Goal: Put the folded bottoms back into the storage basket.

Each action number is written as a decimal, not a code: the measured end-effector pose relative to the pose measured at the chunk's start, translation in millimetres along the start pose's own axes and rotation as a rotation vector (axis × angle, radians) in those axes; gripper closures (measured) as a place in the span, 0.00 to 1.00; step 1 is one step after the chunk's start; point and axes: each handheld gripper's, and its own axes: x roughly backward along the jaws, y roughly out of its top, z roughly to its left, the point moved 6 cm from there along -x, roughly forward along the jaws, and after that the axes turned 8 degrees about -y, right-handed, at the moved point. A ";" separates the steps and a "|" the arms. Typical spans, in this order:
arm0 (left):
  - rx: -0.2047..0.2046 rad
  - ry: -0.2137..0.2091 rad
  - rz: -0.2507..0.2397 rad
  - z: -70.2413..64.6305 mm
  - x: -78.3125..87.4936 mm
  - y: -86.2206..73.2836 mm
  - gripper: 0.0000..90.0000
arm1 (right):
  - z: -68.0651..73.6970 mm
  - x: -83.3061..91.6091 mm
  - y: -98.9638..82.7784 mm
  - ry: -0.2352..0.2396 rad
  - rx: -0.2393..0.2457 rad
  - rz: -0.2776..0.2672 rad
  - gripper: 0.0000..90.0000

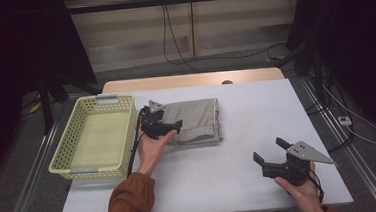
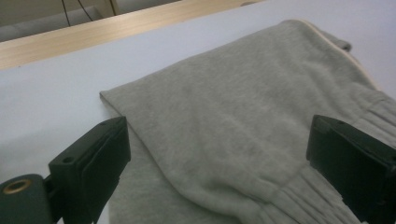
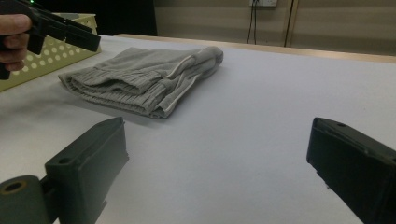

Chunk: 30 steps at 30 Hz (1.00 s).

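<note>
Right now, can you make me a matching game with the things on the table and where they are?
Things:
1. folded grey fabric garment
2. pale yellow plastic basket with holes
3. left tool
4. right tool

Places or states:
A. open, over bare white table near the front right
B. at the table's left edge
C. lying in the middle of the table, beside the basket
D. open, at the garment's left edge

Pairs: 1-C, 2-B, 3-D, 4-A
</note>
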 end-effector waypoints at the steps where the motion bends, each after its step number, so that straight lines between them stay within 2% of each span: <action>1: 0.004 -0.003 0.005 1.4 -1.6 0.6 0.07 | 0.0 0.0 0.0 0.000 0.000 0.000 0.05; 2: 0.020 0.001 0.004 2.9 -3.9 1.7 0.07 | 0.3 0.4 0.3 0.002 0.000 -0.002 0.05; 10: 0.042 0.025 0.015 13.2 -17.1 7.9 0.07 | -0.1 -0.1 -0.5 0.004 0.002 0.004 0.05; 12: 0.040 0.037 0.039 16.1 -21.2 5.8 0.07 | 0.1 -0.4 -0.7 0.006 0.000 0.004 0.05; 14: 0.055 0.058 0.045 18.9 -25.0 3.5 0.08 | 0.3 -0.6 -0.9 0.008 -0.001 0.005 0.05; 16: 0.079 0.046 0.045 21.2 -27.7 1.6 0.08 | 0.4 -0.8 -1.0 0.008 0.000 0.006 0.05; 18: 0.071 0.063 0.063 25.3 -29.7 -1.2 0.08 | 0.6 -1.0 -1.2 0.009 -0.002 0.008 0.05; 20: 0.094 0.056 0.068 26.9 -32.6 -3.5 0.07 | 0.8 -1.4 -1.6 0.010 -0.006 0.011 0.05; 23: 0.096 0.076 0.097 32.6 -35.1 -8.1 0.07 | 0.9 -1.6 -1.7 0.010 -0.005 0.012 0.05; 24: 0.125 0.064 0.105 33.8 -36.4 -10.5 0.07 | 1.1 -1.5 -1.8 0.010 -0.006 0.013 0.05; 29: 0.128 0.069 0.130 37.0 -40.1 -15.4 0.07 | 0.6 -1.7 -1.9 0.008 -0.006 0.012 0.05; 30: 0.143 0.071 0.136 38.7 -40.9 -17.1 0.07 | 0.5 -1.7 -1.9 0.007 -0.006 0.012 0.05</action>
